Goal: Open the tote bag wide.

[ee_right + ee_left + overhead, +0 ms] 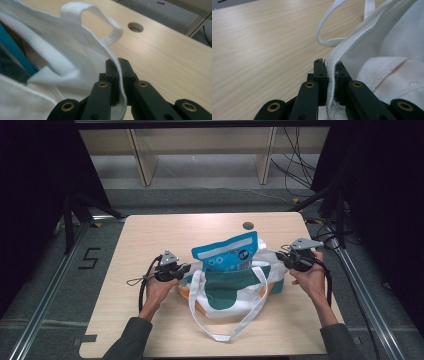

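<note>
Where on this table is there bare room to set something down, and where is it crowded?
Bare wood lies behind the tote bag up to the round hole, and in the table's near-left and near-right corners. The middle is crowded: bag, blue pouch, left claw and right claw clamping its rim.

A light wooden table (150,245) stands on grey floor (210,197) before wooden shelving (145,160).

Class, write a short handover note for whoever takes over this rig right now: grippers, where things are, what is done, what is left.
Left gripper: shut on the tote bag rim at its left side.
Right gripper: shut on the rim at the opposite side.
The tote bag rests on the table, mouth held apart, one handle draped toward the front edge.
Blue pouch: stands in the bag's mouth, its upper part sticking out.
Left, probably: settle the pouch fully in, then let go of the rim.
</note>
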